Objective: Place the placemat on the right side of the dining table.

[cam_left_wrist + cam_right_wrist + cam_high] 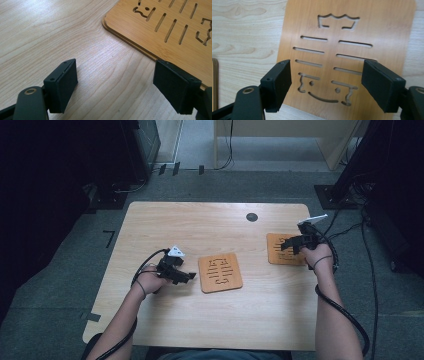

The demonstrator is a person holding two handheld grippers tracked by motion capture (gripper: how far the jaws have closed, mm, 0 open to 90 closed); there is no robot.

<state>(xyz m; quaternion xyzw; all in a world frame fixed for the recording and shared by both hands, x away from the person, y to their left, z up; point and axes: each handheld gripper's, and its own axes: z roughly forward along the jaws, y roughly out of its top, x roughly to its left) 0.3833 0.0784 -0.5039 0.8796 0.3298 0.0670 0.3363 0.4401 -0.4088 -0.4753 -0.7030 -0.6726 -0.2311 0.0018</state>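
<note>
Two square wooden coasters with cut-out slots lie flat on the light wooden table [165, 227]. One coaster [220, 272] sits near the middle. My left gripper [187, 277] rests just to its left, open; in the left gripper view its jaws [116, 66] span bare table, and the right pad overlaps the edge of that coaster [170, 32]. The other coaster [277, 254] lies at the right. My right gripper [286, 244] hovers over it, open. In the right gripper view the open jaws [327, 65] frame this coaster [347, 32] without pressing on it.
A small black round disc [252, 217] sits in the tabletop near the far edge. The edge of the middle coaster [214, 82] appears at the left of the right gripper view. Cables trail from both grippers. Dark equipment stands on the floor at both sides.
</note>
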